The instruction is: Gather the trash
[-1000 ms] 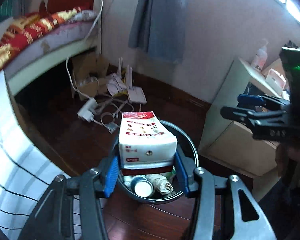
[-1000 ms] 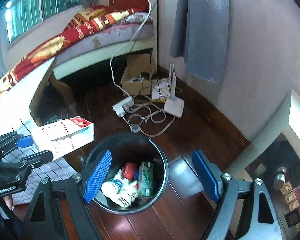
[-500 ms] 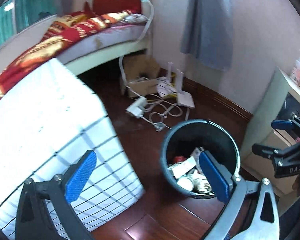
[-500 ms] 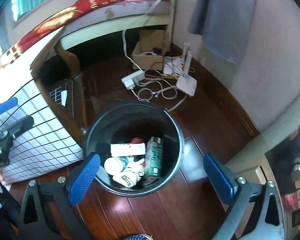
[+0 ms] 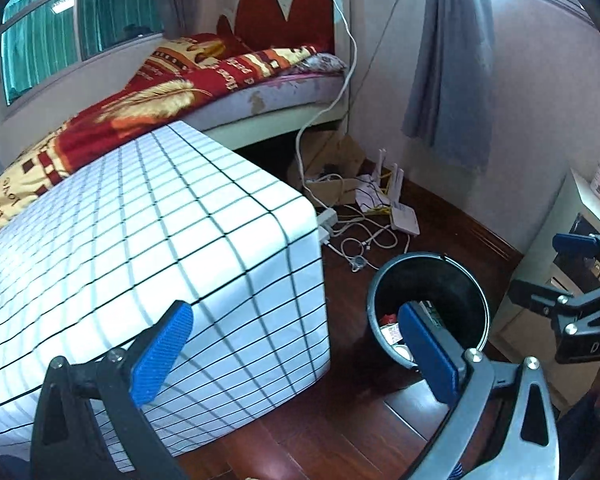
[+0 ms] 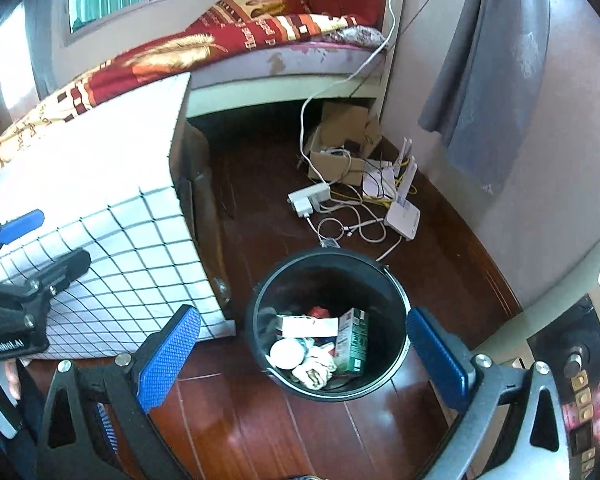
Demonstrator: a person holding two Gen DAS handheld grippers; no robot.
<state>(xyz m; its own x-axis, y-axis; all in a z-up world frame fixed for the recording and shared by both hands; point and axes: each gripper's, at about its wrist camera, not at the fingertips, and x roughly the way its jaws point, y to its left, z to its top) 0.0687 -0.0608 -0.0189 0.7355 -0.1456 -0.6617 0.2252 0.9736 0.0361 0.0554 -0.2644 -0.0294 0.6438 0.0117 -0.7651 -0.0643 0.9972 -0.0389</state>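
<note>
A black trash bin (image 6: 396, 300) stands on the dark wood floor and holds a white and red carton (image 6: 310, 326), a green carton (image 6: 354, 346), a white cup and crumpled paper. It also shows in the left wrist view (image 5: 380, 280). My right gripper (image 6: 302, 354) is open and empty, hovering above the bin. My left gripper (image 5: 296, 348) is open and empty, over the corner of the grid-patterned table (image 5: 160, 240), left of the bin. Each gripper shows in the other's view: the right one (image 5: 580, 280), the left one (image 6: 24, 248).
A bed with a red blanket (image 5: 180, 92) lies behind the table. A cardboard box (image 6: 344, 140), a power strip, cables and a white router (image 6: 402, 216) lie on the floor by the wall. A cabinet (image 5: 548, 260) stands right of the bin.
My left gripper opened and dropped the white and red carton into the bin, then drew back left and up over the table. My right gripper stayed open above the bin.
</note>
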